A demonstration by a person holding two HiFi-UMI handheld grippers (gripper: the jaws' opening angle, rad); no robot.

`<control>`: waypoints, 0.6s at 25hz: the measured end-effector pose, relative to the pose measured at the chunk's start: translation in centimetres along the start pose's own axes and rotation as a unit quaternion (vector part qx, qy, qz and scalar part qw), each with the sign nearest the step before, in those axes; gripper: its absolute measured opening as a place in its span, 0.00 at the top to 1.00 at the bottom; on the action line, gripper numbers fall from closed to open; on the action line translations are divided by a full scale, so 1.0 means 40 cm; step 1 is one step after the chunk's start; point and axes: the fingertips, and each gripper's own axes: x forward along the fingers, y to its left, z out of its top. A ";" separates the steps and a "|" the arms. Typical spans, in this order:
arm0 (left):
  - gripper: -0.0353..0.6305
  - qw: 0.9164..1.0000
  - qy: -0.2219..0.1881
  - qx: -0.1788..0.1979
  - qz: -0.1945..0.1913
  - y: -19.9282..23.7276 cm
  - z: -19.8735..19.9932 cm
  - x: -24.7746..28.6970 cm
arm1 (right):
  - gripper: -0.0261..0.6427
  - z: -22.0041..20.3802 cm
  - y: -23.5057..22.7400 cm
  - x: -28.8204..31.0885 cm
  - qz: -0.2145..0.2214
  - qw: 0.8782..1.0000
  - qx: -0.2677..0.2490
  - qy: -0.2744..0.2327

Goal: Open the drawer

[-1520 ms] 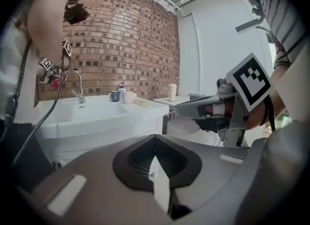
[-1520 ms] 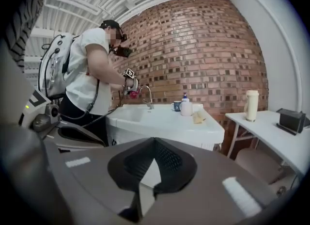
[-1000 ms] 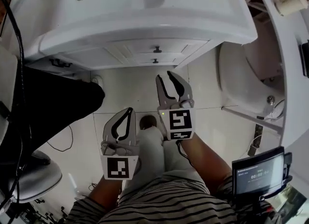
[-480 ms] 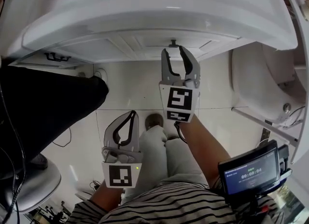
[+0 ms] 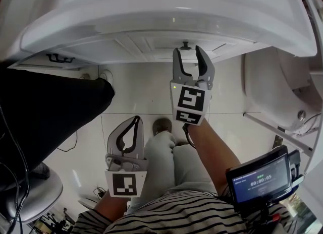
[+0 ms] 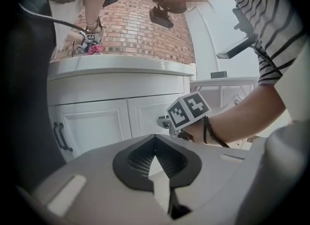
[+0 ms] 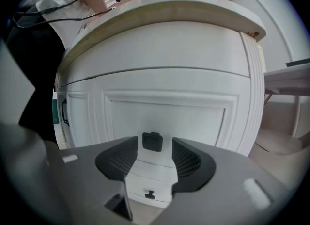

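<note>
**Top drawer** (image 7: 164,115): closed, at the upper edge of the cabinet (image 7: 252,98) front. My right gripper (image 5: 187,50) has just been opening; its jaws stand wide about the small dark knob (image 7: 152,142), untouched. I judge the drawer rigid and the knob hard and slippery, so I grip the knob only. Left gripper (image 5: 135,122): closed, empty.

Right gripper (image 5: 187,52) has advanced from over the floor to the drawer knob (image 7: 152,141), jaws just opened, flanking it without contact.
</note>
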 end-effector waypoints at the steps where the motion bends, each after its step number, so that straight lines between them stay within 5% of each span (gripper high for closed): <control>1: 0.92 1.000 0.000 0.004 0.000 0.001 0.001 -0.001 | 0.64 0.007 0.001 0.002 0.000 1.000 -0.002 -0.003; 5: 0.92 1.000 0.003 0.001 0.008 0.010 -0.003 -0.003 | 0.77 0.024 0.010 0.002 -0.002 1.000 -0.017 -0.005; 15: 0.92 1.000 0.005 -0.003 0.010 -0.017 0.016 -0.050 | 0.78 -0.004 0.025 -0.057 0.019 1.000 -0.003 0.020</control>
